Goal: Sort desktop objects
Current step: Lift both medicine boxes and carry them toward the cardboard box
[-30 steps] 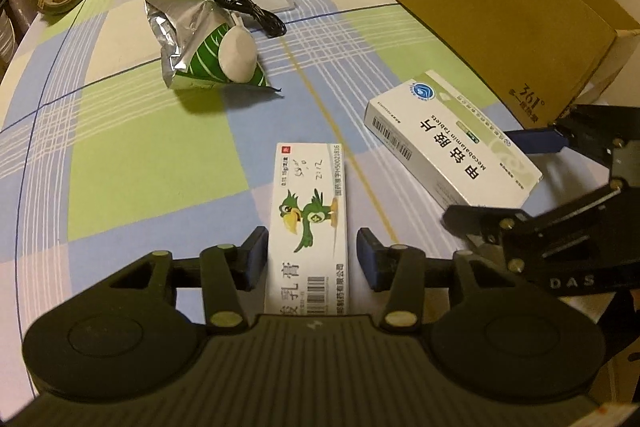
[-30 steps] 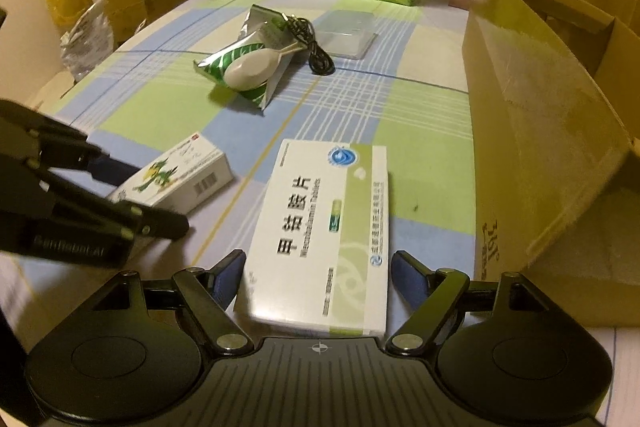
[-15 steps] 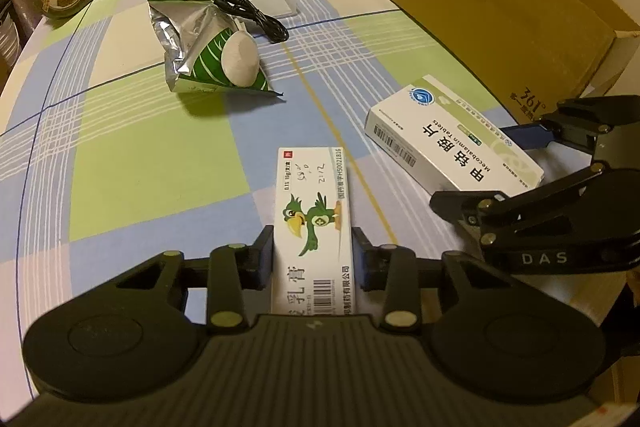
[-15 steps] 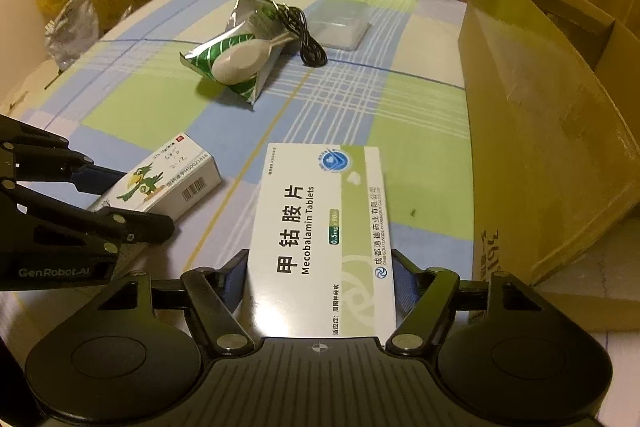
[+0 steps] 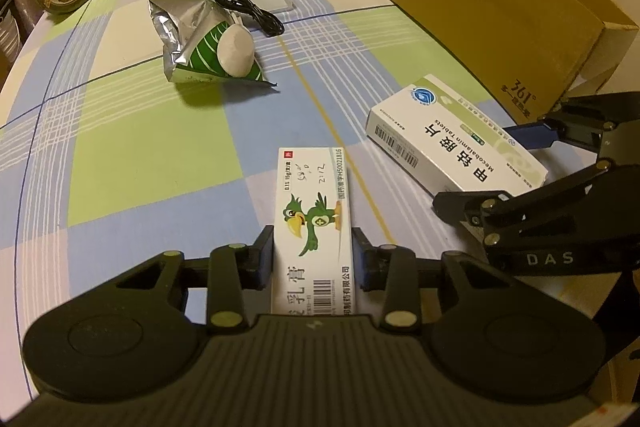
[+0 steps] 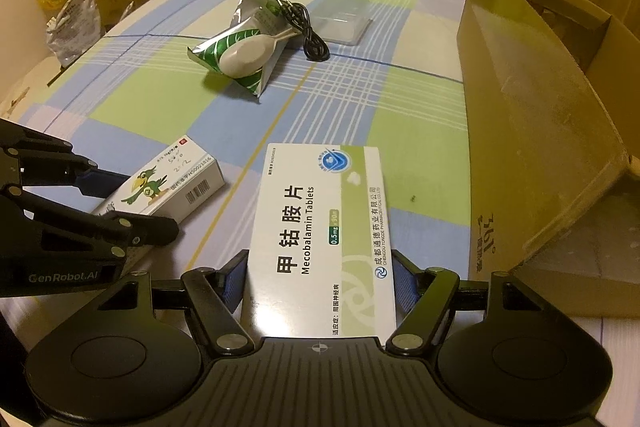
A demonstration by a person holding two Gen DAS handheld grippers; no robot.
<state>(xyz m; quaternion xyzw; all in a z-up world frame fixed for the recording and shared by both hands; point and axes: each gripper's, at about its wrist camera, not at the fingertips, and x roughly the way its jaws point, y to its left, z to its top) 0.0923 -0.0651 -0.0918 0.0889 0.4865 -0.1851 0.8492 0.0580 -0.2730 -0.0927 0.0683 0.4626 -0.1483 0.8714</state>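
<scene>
left claw: our left gripper [image 5: 313, 259] is pinching the parrot ointment box [image 5: 314, 219] across its narrow width, blue pads flat against both long sides, gripping the near end only.
right claw: our right gripper [image 6: 320, 283] is pinching the mecobalamin tablet box [image 6: 320, 239] at its near end, pads on both long edges.
where the boxes are: both lie near us on the checked tablecloth [image 5: 132, 131], close together but apart; the tablet box is nearest the cardboard carton [image 6: 540, 131].
still loose: the foil snack packet [image 5: 204, 47], the black cable [image 5: 248, 11] touching it, and a clear plastic case [image 6: 340, 19] sit farther back.
risk, droop: we hold each box by one end, so on lifting the far end may sag or pivot between the pads.
risk, crush: both are thin card; squeezing harder could dent them.
risk, collision: our two grippers are close together, so swinging towards the carton at once could knock one against the other.
risk, carton wall: its side stands tall; a low carry could catch the tablet box on the rim.
change from a second ago: both sets of fingers stood spread beside the boxes with gaps showing; now those gaps are gone. the boxes have barely shifted.
</scene>
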